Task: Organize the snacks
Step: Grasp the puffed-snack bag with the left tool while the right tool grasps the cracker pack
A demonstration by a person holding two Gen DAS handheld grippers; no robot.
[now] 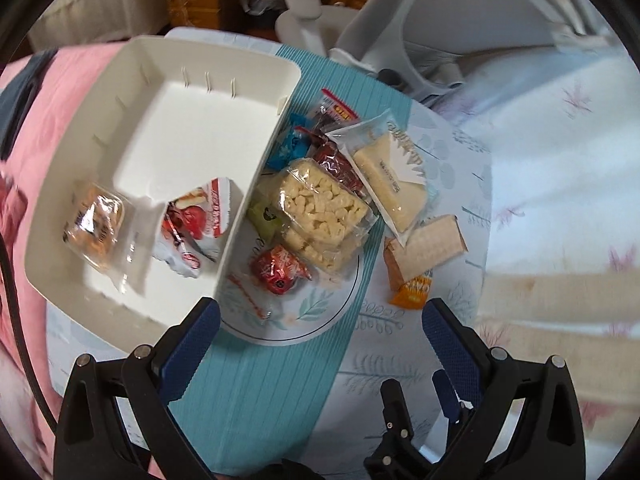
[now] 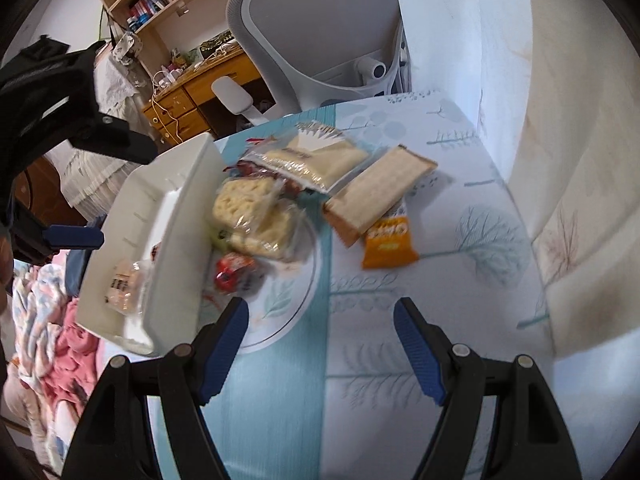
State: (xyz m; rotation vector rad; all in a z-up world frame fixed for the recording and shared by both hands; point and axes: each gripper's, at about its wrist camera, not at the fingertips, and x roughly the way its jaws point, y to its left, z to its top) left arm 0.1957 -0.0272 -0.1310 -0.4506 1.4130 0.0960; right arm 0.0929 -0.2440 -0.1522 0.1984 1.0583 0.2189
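**Two snacks binned, the pile beside it**

The white rectangular plastic bin (image 1: pixel 160 128) holds a clear-wrapped brown pastry (image 1: pixel 96 228) and a red-and-white packet (image 1: pixel 196 220). Just right, puffed-rice bars in clear wrap (image 1: pixel 320 208) top a heap on the table. The left gripper (image 1: pixel 320 320) and the right gripper (image 2: pixel 320 316) gape wide, empty.

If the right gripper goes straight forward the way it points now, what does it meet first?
Probably the orange snack packet. The right gripper is open and empty, and between its jaws lies only bare tablecloth before that packet. The brown wafer pack lies just behind. Depth is hard to judge here.
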